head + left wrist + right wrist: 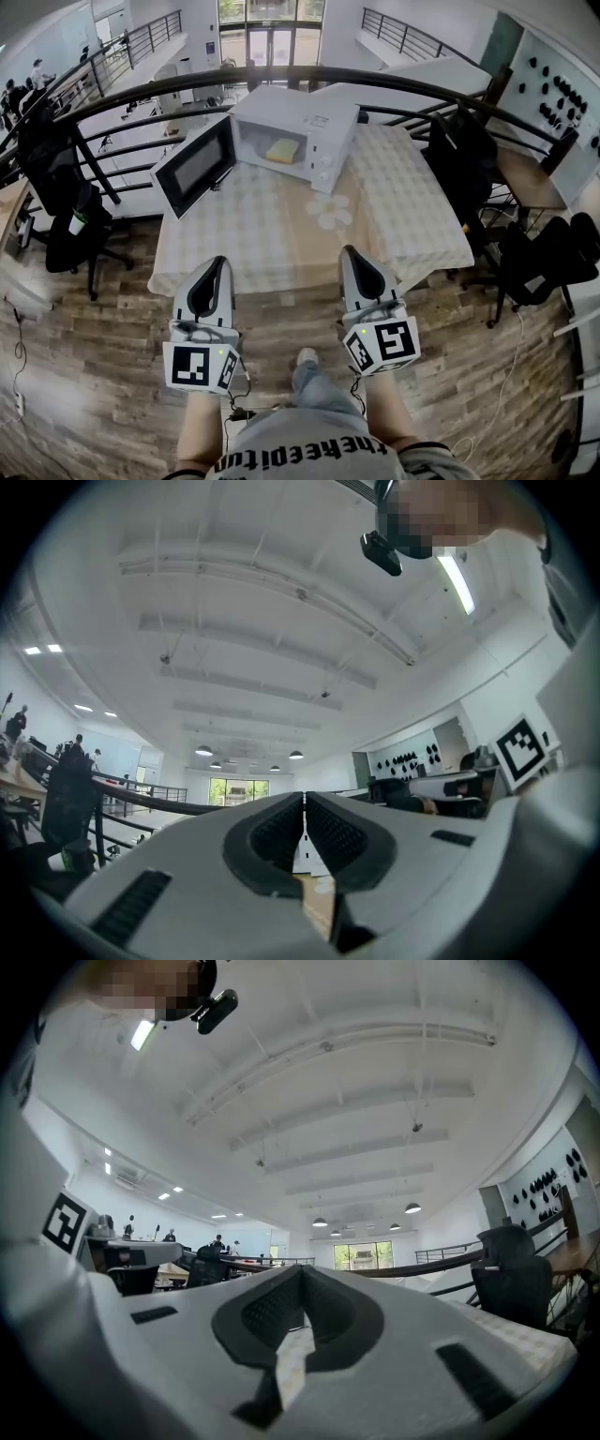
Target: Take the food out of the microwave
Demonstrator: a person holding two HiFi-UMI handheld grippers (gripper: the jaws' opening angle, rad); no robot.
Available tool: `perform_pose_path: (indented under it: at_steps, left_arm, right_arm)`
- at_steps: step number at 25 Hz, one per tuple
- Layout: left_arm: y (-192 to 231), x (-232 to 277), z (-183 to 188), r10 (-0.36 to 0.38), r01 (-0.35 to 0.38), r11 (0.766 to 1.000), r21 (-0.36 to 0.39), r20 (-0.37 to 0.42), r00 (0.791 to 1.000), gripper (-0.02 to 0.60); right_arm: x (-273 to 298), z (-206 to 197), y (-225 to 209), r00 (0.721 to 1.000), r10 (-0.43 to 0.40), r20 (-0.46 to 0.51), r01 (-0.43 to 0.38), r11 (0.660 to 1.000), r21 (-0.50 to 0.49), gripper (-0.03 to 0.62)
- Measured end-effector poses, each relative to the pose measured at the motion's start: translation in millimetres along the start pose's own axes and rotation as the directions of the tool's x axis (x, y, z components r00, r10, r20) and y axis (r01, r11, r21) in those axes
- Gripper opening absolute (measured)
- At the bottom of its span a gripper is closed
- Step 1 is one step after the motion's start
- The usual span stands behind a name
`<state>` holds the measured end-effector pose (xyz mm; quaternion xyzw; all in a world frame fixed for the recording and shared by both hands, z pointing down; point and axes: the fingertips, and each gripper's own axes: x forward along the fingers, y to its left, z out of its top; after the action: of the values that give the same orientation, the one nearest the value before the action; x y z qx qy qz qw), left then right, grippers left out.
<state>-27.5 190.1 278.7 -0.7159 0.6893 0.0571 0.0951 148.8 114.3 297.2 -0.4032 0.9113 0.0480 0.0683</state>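
Note:
A white microwave (305, 131) stands at the far side of a table covered with a checked cloth (272, 239). Its door (194, 166) hangs open to the left. A yellow piece of food (281, 150) lies inside the cavity. Both grippers are held side by side in front of the table's near edge, well short of the microwave, and point at it. My left gripper (221, 262) (304, 799) has its jaws together with nothing between them. My right gripper (349, 251) (301, 1271) also has its jaws closed at the tip and holds nothing.
A small white flower-shaped mat (330, 211) lies on the cloth in front of the microwave. A black curved railing (281, 75) runs behind the table. Black office chairs stand at the left (70, 230) and at the right (544, 258). Wooden floor lies under me.

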Motion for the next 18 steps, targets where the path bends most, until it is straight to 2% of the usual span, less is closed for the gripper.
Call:
perform_pose_path:
  at_steps: [4,11,18]
  left_arm:
    - [3,40,-6,-0.006,0.006,1.000,0.004,0.004,1.000,0.011]
    - [17,107,-17,0.043,-0.043,0.999,0.005,0.003,0.999,0.011]
    - [13,159,-23,0.072,-0.072,0.997,0.016,0.016,0.997,0.011]
  right_arm:
    - [37,-3,-24,1.000,0.010,0.002,-0.010,1.000,0.015,0.005]
    - [98,-12,-63,0.999,0.046,-0.001,-0.046,0.999,0.012,0.005]
    - [139,-17,-103,0.996,0.083,0.011,-0.083,0.996,0.024,0.005]
